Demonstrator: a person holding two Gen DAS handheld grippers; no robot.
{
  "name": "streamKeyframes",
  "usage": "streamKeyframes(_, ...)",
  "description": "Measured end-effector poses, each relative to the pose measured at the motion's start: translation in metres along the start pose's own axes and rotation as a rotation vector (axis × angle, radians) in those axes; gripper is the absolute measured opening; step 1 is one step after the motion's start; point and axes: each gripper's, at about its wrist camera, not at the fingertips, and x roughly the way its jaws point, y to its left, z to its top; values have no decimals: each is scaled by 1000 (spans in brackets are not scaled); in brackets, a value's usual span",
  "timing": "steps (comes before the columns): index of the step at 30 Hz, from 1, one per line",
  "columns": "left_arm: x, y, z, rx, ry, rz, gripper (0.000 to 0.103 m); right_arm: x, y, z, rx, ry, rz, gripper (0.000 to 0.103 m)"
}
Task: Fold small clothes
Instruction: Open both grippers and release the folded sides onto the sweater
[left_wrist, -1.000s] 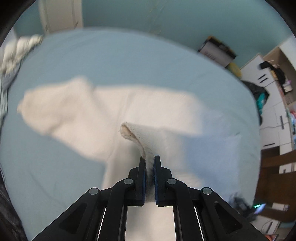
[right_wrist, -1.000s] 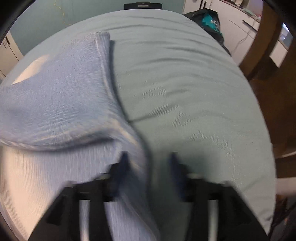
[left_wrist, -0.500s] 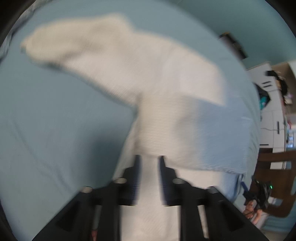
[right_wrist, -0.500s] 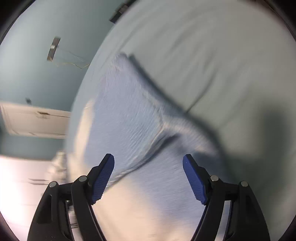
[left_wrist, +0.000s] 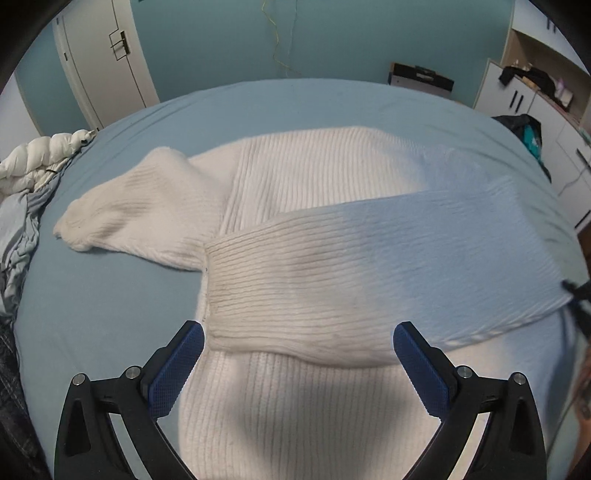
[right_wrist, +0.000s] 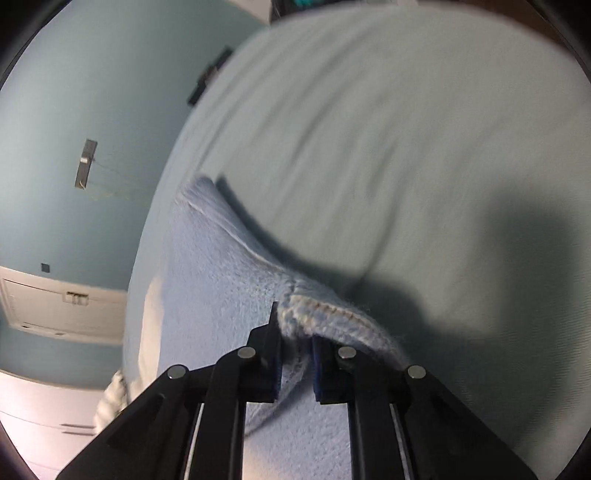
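Observation:
A white ribbed knit sweater (left_wrist: 314, 177) lies flat on the blue bedsheet (left_wrist: 110, 314). One sleeve (left_wrist: 369, 280) is folded across the body toward the left; the other sleeve (left_wrist: 129, 210) sticks out to the left. My left gripper (left_wrist: 297, 354) is wide open and empty, just above the folded sleeve's cuff. In the right wrist view my right gripper (right_wrist: 295, 365) is shut on the sweater's edge (right_wrist: 325, 317), pinching a fold of knit fabric lifted off the bed.
A crumpled white duvet (left_wrist: 33, 162) and grey cloth lie at the bed's left edge. White cabinets (left_wrist: 535, 99) with clutter stand at the right, a white wardrobe (left_wrist: 99, 55) at the back left. The bedsheet (right_wrist: 406, 147) stretches beyond the sweater.
My left gripper let go of the sleeve cuff, opened wide and drew back. My right gripper, open half a second ago, closed on the sweater's right edge.

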Motion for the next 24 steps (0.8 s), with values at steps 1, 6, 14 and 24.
streamKeyframes(1,4,1,-1,-6,1,-5,103,-9,9,-2,-49,-39,-32,6)
streamKeyframes(6,40,12,-3,-38,52,-17,103,9,6,-6,-175,-95,-193,6)
streamKeyframes(14,102,23,-24,-23,166,45,103,-6,83,-66,-586,-95,-502,41)
streamKeyframes(24,71,14,-6,26,34,118,103,-5,122,-132,-857,-199,-410,64)
